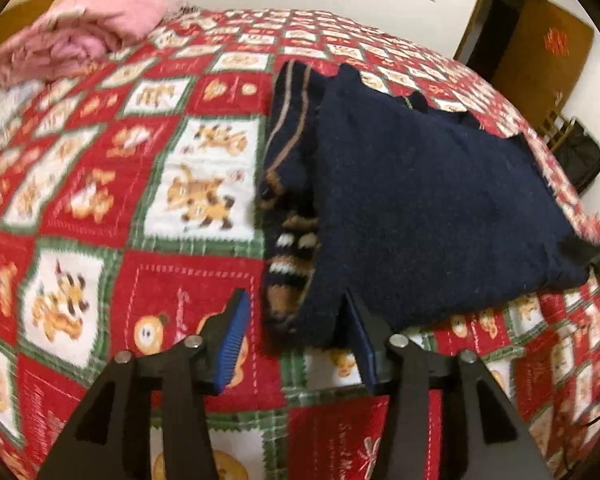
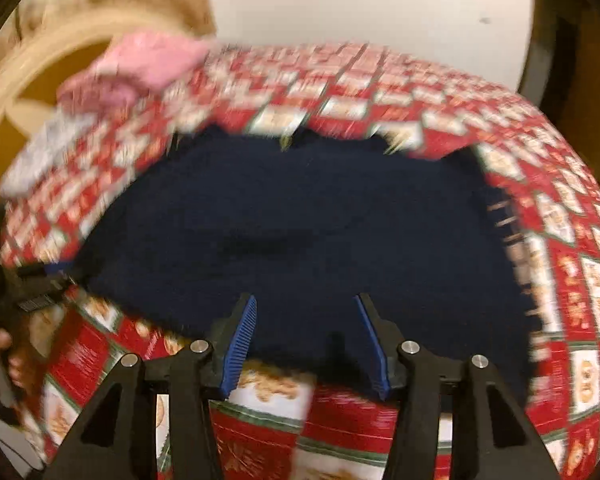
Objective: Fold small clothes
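Observation:
A dark navy knitted sweater lies folded on the red patterned blanket; its striped brown and white sleeve shows along its left edge. My left gripper is open at the sweater's near left corner, jaws on either side of the sleeve edge, holding nothing. My right gripper is open over the sweater's near edge, empty. The right view is blurred. The right gripper's tip also shows at the sweater's right corner in the left view.
A pink garment pile lies at the blanket's far left, also in the right view, with a grey-white cloth beside it. A brown cabinet and a dark bag stand at right. White wall behind.

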The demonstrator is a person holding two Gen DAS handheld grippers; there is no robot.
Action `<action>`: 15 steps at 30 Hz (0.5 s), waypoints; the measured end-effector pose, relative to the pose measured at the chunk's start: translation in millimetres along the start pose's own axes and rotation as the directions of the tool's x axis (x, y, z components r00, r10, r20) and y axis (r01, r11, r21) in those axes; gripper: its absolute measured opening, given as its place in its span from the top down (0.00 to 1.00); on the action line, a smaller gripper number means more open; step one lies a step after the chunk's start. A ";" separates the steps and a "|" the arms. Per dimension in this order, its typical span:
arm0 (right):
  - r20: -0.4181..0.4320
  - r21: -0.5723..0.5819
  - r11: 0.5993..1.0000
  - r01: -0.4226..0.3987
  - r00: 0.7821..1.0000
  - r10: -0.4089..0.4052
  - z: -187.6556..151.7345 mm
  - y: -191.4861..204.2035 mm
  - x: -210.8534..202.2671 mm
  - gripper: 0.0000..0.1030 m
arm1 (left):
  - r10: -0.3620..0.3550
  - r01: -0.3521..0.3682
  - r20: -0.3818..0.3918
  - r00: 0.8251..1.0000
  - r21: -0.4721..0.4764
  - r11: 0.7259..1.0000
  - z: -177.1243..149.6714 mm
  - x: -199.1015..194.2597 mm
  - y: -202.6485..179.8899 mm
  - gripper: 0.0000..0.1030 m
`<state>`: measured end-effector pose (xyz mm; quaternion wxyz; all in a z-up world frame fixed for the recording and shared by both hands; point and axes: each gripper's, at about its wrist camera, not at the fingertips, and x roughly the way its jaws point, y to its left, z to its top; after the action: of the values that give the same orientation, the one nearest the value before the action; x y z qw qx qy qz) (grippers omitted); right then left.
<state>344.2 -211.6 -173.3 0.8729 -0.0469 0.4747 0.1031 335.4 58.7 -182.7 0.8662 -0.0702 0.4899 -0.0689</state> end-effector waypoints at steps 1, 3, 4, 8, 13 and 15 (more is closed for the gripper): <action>-0.032 -0.003 1.000 0.015 0.999 -0.015 -4.3 1.5 10.3 0.50 | -0.010 0.010 0.000 1.000 -0.001 1.000 -1.4 -1.1 2.8 0.48; -0.023 -0.013 0.999 0.034 0.999 -0.034 -16.0 1.3 19.6 0.50 | -0.023 0.023 0.005 1.000 0.004 1.000 -2.9 -5.6 7.3 0.45; -0.018 -0.030 0.999 0.040 0.999 -0.041 -18.6 2.8 18.0 0.50 | -0.031 0.031 0.008 0.999 -0.001 1.000 -2.6 -6.9 9.4 0.45; -0.018 -0.040 0.997 0.063 0.998 -0.064 -9.4 6.5 3.7 0.50 | -0.074 0.076 0.052 0.996 -0.036 0.996 -1.5 -20.7 19.2 0.47; 0.090 -0.047 0.999 -0.005 0.996 0.009 9.1 39.3 -16.2 0.50 | 0.011 -0.008 0.094 0.996 -0.028 1.000 1.1 -20.3 20.4 0.46; 0.080 -0.039 0.998 -0.044 0.996 0.047 14.9 54.6 -2.9 0.50 | 0.009 -0.006 0.066 0.998 -0.041 0.999 -1.7 -12.7 21.7 0.45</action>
<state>342.6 -156.1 -161.9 0.8877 -0.0480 0.4381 0.1334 328.5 82.3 -177.0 0.8805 -0.0884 0.4627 -0.0533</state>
